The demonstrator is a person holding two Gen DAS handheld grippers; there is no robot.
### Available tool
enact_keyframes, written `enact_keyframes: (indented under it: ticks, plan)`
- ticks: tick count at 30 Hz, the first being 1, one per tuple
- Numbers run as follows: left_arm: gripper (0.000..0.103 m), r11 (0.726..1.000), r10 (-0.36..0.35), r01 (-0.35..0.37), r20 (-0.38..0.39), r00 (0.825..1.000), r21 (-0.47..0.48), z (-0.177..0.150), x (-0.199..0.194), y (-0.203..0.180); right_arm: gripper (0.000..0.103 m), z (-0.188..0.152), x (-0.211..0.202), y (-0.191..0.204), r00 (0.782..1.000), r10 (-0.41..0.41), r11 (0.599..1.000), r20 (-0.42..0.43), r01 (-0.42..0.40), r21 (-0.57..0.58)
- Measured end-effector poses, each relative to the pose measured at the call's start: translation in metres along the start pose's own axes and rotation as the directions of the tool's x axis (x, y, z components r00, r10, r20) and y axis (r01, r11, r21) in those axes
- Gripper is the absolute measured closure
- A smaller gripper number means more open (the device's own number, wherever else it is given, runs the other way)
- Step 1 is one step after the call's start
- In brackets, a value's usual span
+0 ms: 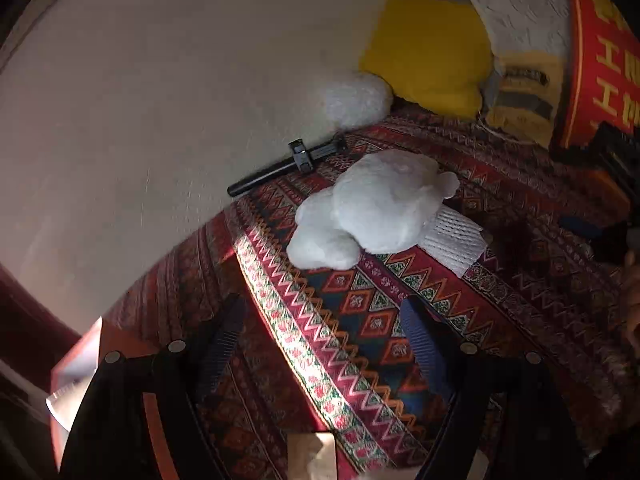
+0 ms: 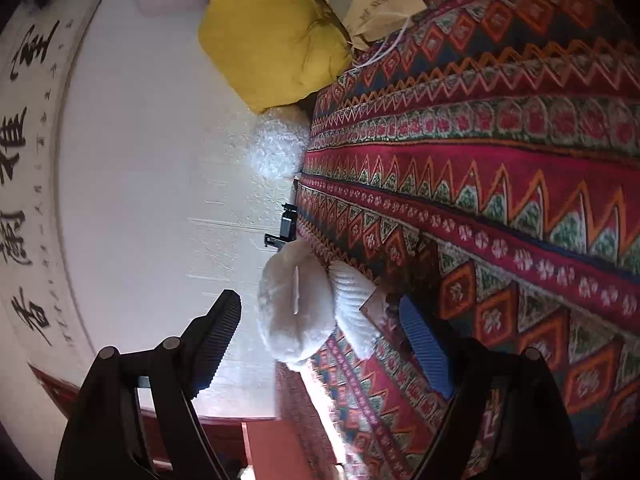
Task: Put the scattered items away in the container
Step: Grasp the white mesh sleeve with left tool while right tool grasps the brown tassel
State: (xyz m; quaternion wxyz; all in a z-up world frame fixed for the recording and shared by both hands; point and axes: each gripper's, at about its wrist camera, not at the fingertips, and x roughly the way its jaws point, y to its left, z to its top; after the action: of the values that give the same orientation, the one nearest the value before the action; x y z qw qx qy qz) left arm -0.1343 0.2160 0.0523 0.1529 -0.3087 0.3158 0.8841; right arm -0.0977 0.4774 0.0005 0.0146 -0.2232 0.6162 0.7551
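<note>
A white plush toy [image 1: 372, 208] lies on the red patterned rug [image 1: 500, 264], with a white ribbed cloth [image 1: 454, 240] tucked under its right side. My left gripper [image 1: 324, 320] is open and empty, a little short of the toy. In the right wrist view the plush toy [image 2: 294, 300] and the ribbed cloth [image 2: 354, 304] lie just ahead of my right gripper [image 2: 320, 316], which is open with its fingers either side of them, not touching. A black stick-like tool [image 1: 288, 162] lies along the wall; it also shows in the right wrist view [image 2: 285, 226].
A yellow cushion [image 1: 428, 48] and a white fluffy ball [image 1: 356, 98] sit against the cream wall [image 1: 160, 120]. A yellow-grey bag [image 1: 524, 92] and a red banner [image 1: 600, 52] stand at the back right. An orange box edge [image 1: 76, 364] shows at lower left.
</note>
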Motion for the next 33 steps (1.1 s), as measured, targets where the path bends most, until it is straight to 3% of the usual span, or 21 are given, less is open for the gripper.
enact_keyframes:
  ticks: [2, 4, 6, 8, 10, 12, 14, 16, 18, 19, 20, 21, 22, 24, 26, 28, 30, 31, 32, 33]
  plan:
    - [0.024, 0.981, 0.08, -0.077, -0.009, 0.997, 0.18, 0.026, 0.043, -0.037, 0.02, 0.01, 0.015, 0.004, 0.996, -0.085, 0.994, 0.0, 0.085, -0.073]
    - [0.024, 0.955, 0.11, -0.095, -0.036, 0.993, 0.281, 0.045, 0.079, -0.06, 0.02, 0.026, 0.036, 0.002, 0.991, -0.127, 0.986, -0.035, 0.123, -0.113]
    - [0.022, 0.937, 0.136, -0.111, -0.053, 0.989, 0.332, 0.059, 0.109, -0.074, 0.02, 0.043, 0.062, -0.005, 0.98, -0.183, 0.97, -0.081, 0.166, -0.178]
    - [0.019, 0.944, 0.108, -0.077, -0.08, 0.991, 0.32, 0.07, 0.131, -0.075, 0.02, 0.047, 0.083, -0.009, 0.949, -0.286, 0.93, -0.13, 0.243, -0.275]
    - [0.026, 0.974, 0.06, -0.031, -0.124, 0.99, 0.225, 0.082, 0.148, -0.06, 0.02, 0.044, 0.094, -0.021, 0.933, -0.318, 0.92, -0.168, 0.26, -0.293]
    - [0.027, 0.996, 0.043, -0.03, -0.161, 0.986, 0.083, 0.091, 0.163, -0.032, 0.02, 0.041, 0.097, -0.016, 0.922, -0.348, 0.896, -0.173, 0.272, -0.351]
    - [0.03, 0.994, 0.044, -0.064, -0.219, 0.975, -0.085, 0.093, 0.174, 0.005, 0.019, 0.031, 0.103, -0.008, 0.902, -0.396, 0.858, -0.169, 0.299, -0.417]
    - [0.031, 0.96, 0.013, -0.093, -0.294, 0.956, -0.263, 0.086, 0.179, 0.04, 0.019, 0.014, 0.113, 0.002, 0.867, -0.476, 0.766, -0.145, 0.328, -0.552]
    - [0.031, 0.913, -0.103, -0.039, -0.321, 0.941, -0.407, 0.075, 0.172, 0.058, 0.021, -0.001, 0.12, 0.008, 0.835, -0.537, 0.679, -0.116, 0.347, -0.646]
    - [0.031, 0.886, -0.18, 0.019, -0.305, 0.935, -0.464, 0.07, 0.164, 0.06, 0.046, -0.005, 0.12, 0.01, 0.828, -0.549, 0.66, -0.118, 0.342, -0.67]
    - [0.031, 0.861, -0.246, 0.072, -0.288, 0.926, -0.503, 0.068, 0.155, 0.056, 0.082, -0.006, 0.118, 0.012, 0.83, -0.537, 0.67, -0.148, 0.314, -0.672]
    - [0.031, 0.846, -0.296, 0.117, -0.276, 0.914, -0.521, 0.068, 0.148, 0.048, 0.092, -0.004, 0.114, 0.012, 0.848, -0.49, 0.719, -0.203, 0.261, -0.644]
    - [0.031, 0.84, -0.332, 0.154, -0.27, 0.904, -0.52, 0.072, 0.143, 0.031, 0.092, 0.0, 0.107, 0.013, 0.867, -0.45, 0.747, -0.213, 0.235, -0.622]
    - [0.031, 0.846, -0.383, 0.214, -0.277, 0.881, -0.488, 0.08, 0.141, -0.005, 0.093, 0.009, 0.084, 0.024, 0.891, -0.443, 0.725, -0.095, 0.294, -0.623]
    - [0.03, 0.843, -0.429, 0.254, -0.307, 0.849, -0.473, 0.083, 0.149, -0.04, 0.093, 0.024, 0.054, 0.031, 0.928, -0.372, 0.764, -0.031, 0.287, -0.578]
    - [0.03, 0.841, -0.448, 0.254, -0.351, 0.823, -0.478, 0.087, 0.168, -0.065, 0.093, 0.035, 0.029, 0.035, 0.947, -0.32, 0.789, 0.021, 0.279, -0.547]
    - [0.031, 0.844, -0.435, 0.207, -0.406, 0.804, -0.494, 0.082, 0.19, -0.081, 0.093, 0.043, 0.013, 0.036, 0.954, -0.295, 0.802, 0.048, 0.275, -0.531]
    - [0.045, 0.825, -0.447, 0.191, -0.409, 0.796, -0.532, 0.077, 0.198, -0.082, 0.093, 0.046, 0.009, 0.034, 0.956, -0.287, 0.809, 0.052, 0.271, -0.521]
    - [0.055, 0.785, -0.474, 0.182, -0.384, 0.792, -0.593, 0.072, 0.201, -0.077, 0.093, 0.048, 0.008, 0.034, 0.958, -0.283, 0.816, 0.053, 0.269, -0.512]
    - [0.095, 0.746, -0.493, 0.175, -0.356, 0.794, -0.643, 0.07, 0.199, -0.071, 0.093, 0.05, 0.007, 0.033, 0.96, -0.276, 0.824, 0.05, 0.263, -0.502]
